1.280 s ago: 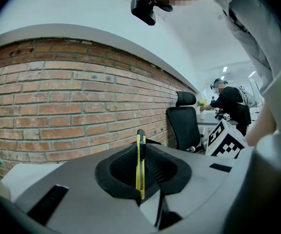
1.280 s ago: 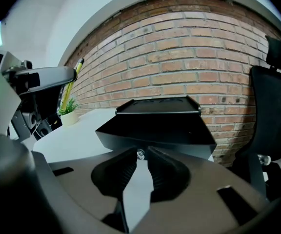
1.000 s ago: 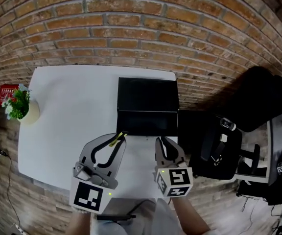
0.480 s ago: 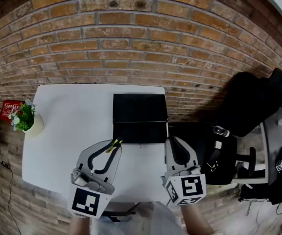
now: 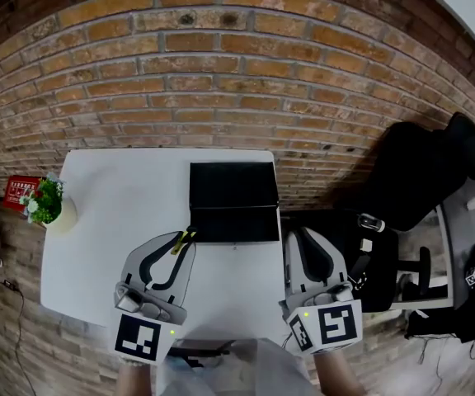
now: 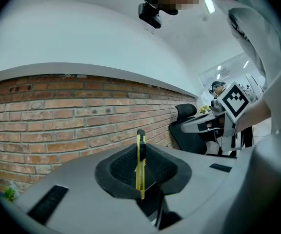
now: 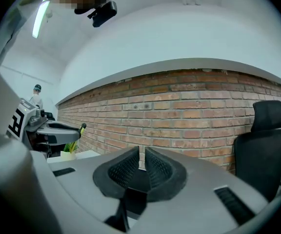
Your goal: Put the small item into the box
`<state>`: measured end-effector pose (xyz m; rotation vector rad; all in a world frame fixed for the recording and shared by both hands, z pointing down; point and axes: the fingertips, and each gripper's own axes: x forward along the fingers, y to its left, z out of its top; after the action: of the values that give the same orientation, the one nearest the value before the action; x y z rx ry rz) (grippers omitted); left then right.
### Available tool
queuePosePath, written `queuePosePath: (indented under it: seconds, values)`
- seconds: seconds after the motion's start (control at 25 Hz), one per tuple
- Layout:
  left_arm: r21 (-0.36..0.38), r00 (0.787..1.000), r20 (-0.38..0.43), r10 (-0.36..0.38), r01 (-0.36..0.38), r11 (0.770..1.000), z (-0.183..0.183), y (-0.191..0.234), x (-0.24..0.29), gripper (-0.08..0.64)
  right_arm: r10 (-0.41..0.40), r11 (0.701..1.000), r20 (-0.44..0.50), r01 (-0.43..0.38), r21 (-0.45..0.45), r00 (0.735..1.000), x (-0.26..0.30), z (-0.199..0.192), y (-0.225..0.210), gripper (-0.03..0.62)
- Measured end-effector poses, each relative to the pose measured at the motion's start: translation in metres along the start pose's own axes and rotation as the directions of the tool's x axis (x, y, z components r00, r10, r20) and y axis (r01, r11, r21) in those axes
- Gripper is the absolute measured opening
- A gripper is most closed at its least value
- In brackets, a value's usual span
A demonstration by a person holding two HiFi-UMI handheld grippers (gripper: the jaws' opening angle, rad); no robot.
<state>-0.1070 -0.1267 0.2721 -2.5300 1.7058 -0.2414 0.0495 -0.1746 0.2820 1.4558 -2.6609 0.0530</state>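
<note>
Head view: a white table [image 5: 114, 213] stands against a brick wall, with a black box [image 5: 232, 190] lying open near its far edge. The left gripper [image 5: 183, 239] is held over the table just in front of the box's near left corner. Its fingers are pressed together on a slim yellow utility knife [image 5: 187, 238], the small item, which pokes out toward the box but is not yet over it. In the left gripper view the knife [image 6: 140, 165] stands edge-on between the 2 ribbed black fingers [image 6: 122, 167], which pinch its flat sides about mid-length. Its dark tip reaches beyond them. The knife looks light, stiff and smooth-sided, so it probably needs only a modest squeeze. A narrow body held at 1 spot could swivel, so the flat faces near the middle seem the best place to hold. Whether any blade is out cannot be seen. The right gripper [image 5: 298, 236] hangs beside the box's near right corner. In the right gripper view its fingers [image 7: 126, 168] are drawn in to a thin slit with nothing between them. A small potted plant [image 5: 46, 205] sits at the table's left edge, and a black office chair [image 5: 423, 176] stands off to the right.
</note>
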Motion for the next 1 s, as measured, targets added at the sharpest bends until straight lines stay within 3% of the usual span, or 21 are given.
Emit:
queuePosePath:
  seconds: [0.2, 0.52, 0.8, 1.0]
  values:
    - [0.006, 1.000, 0.001, -0.008, 0.008, 1.000, 0.001, -0.001, 0.001, 0.066, 0.004, 0.999, -0.007, -0.004, -0.041, 1.000, -0.001, 0.002, 0.006, 0.063]
    - [0.032, 0.999, 0.000, -0.047, 0.047, 0.998, -0.002, -0.002, 0.012, 0.066, -0.015, 1.000, -0.022, 0.014, -0.025, 1.000, -0.005, -0.004, 0.003, 0.063]
    - [0.161, 0.987, -0.014, -0.158, 0.158, 0.974, -0.014, -0.010, 0.044, 0.066, -0.049, 0.999, -0.042, 0.048, -0.012, 0.998, -0.009, -0.012, -0.003, 0.063]
    - [0.135, 0.975, -0.044, -0.219, 0.223, 0.965, -0.035, -0.018, 0.071, 0.066, -0.087, 0.996, -0.064, 0.087, 0.000, 0.994, -0.014, -0.020, -0.011, 0.063]
